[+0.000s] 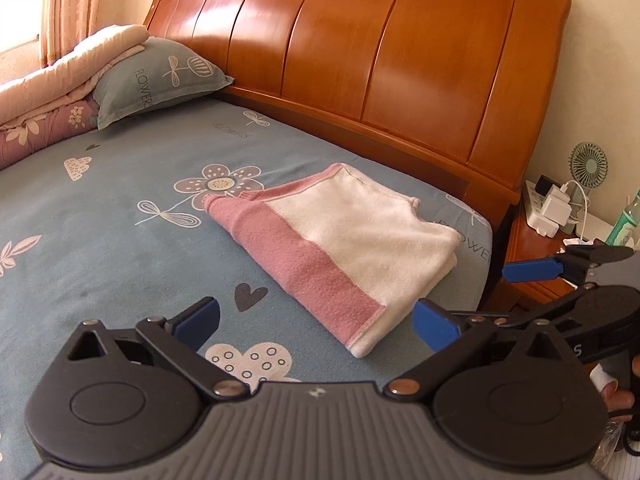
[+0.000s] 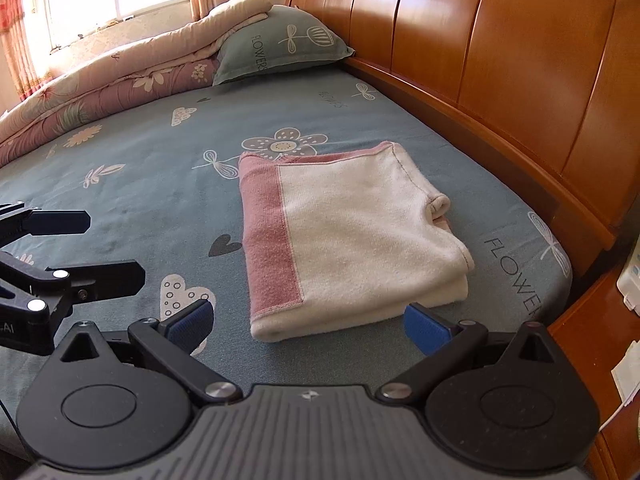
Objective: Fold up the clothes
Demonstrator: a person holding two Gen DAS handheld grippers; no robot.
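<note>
A folded white cloth with a pink band (image 1: 360, 240) (image 2: 360, 232) lies flat on the blue flower-print bed sheet (image 1: 120, 248) (image 2: 152, 200), near the headboard corner. My left gripper (image 1: 316, 324) hovers open just in front of the cloth's near corner, with nothing between its fingers. My right gripper (image 2: 310, 326) is also open, its blue pads standing either side of the cloth's near edge without touching it. Each gripper shows in the other's view: the right gripper (image 1: 520, 292) at the right edge, the left gripper (image 2: 92, 250) at the left edge.
The wooden headboard (image 1: 380, 60) (image 2: 520, 60) runs behind the cloth. A blue pillow (image 1: 156, 80) (image 2: 280, 44) and a rolled quilt (image 1: 48, 92) (image 2: 100, 84) lie at the far side. A nightstand (image 1: 536, 248) beside the bed holds a small fan (image 1: 588, 164), chargers and a bottle.
</note>
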